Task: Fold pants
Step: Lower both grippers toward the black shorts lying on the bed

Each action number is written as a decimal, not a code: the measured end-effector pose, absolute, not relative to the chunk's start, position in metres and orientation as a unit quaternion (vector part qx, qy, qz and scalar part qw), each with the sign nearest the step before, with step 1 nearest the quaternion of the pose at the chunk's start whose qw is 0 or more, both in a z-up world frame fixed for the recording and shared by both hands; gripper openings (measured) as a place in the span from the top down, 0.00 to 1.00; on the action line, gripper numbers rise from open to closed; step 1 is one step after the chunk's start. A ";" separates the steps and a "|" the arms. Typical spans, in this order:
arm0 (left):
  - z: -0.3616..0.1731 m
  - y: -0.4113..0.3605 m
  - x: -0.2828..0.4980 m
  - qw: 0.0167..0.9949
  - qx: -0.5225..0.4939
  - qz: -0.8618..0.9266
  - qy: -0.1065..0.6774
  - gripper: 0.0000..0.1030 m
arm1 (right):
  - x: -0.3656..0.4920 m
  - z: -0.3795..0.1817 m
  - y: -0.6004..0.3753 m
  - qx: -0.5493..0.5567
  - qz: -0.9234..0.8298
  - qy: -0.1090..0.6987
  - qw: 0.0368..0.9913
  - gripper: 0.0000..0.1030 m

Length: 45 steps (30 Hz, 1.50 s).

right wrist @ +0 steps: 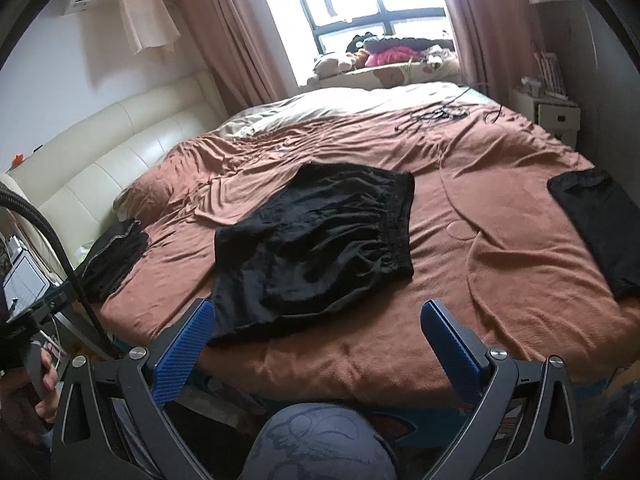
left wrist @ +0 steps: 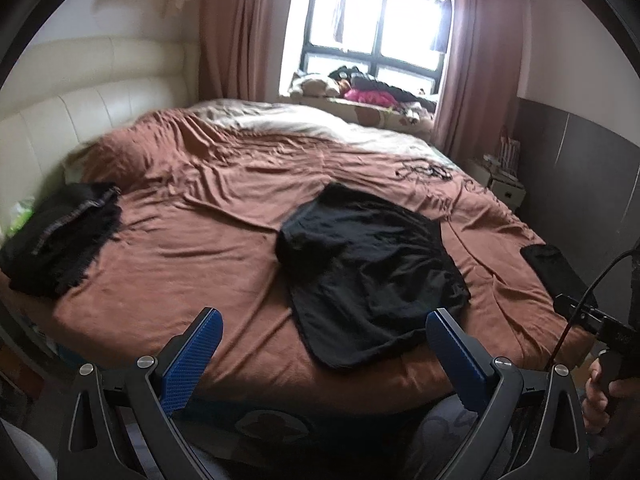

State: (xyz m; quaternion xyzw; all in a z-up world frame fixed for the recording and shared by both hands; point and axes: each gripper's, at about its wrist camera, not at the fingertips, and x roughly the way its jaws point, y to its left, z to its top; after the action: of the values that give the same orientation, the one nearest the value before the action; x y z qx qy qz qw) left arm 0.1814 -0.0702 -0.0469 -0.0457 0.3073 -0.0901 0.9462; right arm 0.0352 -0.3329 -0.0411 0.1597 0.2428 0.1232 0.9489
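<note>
Near the bed's front edge, the black pants [right wrist: 316, 248] are lying spread on the brown blanket [right wrist: 480, 208]. Both the left gripper [left wrist: 320, 344] and right gripper [right wrist: 316, 336] are hovering released, empty; pinching blanket along with the slack cloth is risking a dragged, crooked fold.

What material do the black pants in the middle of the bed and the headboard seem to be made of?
Black pants: probably thin, slightly glossy woven fabric; soft sheen, fine gathers at the waistband.
Headboard: cream leather or imitation leather, glossy; shiny padded panels with seams.
</note>
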 end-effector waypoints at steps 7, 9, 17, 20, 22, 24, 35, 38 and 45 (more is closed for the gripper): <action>-0.079 -0.072 0.212 0.926 -0.089 -0.102 0.351 0.08 | 0.064 -0.055 -0.339 0.174 0.137 0.265 0.938 0.09; -0.088 -0.071 0.223 0.918 -0.105 -0.108 0.367 0.16 | 0.074 -0.060 -0.343 0.184 0.143 0.273 0.933 0.14; -0.124 -0.063 0.263 0.880 -0.182 -0.110 0.424 0.27 | 0.107 -0.078 -0.360 0.228 0.152 0.306 0.912 0.18; -0.137 -0.060 0.275 0.866 -0.206 -0.109 0.443 0.31 | 0.118 -0.086 -0.365 0.249 0.146 0.318 0.903 0.18; -0.147 -0.059 0.282 0.857 -0.220 -0.107 0.454 0.34 | 0.126 -0.093 -0.370 0.267 0.146 0.328 0.894 0.18; -0.156 -0.058 0.286 0.849 -0.233 -0.104 0.463 0.35 | 0.132 -0.100 -0.374 0.284 0.150 0.335 0.886 0.18; -0.195 -0.057 0.302 0.808 -0.288 -0.100 0.504 0.39 | 0.170 -0.132 -0.388 0.346 0.167 0.368 0.847 0.24; -0.206 -0.057 0.307 0.798 -0.298 -0.096 0.514 0.39 | 0.180 -0.136 -0.386 0.354 0.174 0.372 0.841 0.24; -0.214 -0.054 0.319 0.790 -0.322 -0.103 0.511 0.39 | 0.205 -0.153 -0.379 0.377 0.184 0.387 0.821 0.24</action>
State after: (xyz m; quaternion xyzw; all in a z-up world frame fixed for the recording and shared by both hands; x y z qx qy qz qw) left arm 0.3195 -0.0536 -0.2143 -0.3224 0.5114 -0.1027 0.7899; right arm 0.2053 -0.3793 -0.1530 0.3771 0.3872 0.1841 0.8210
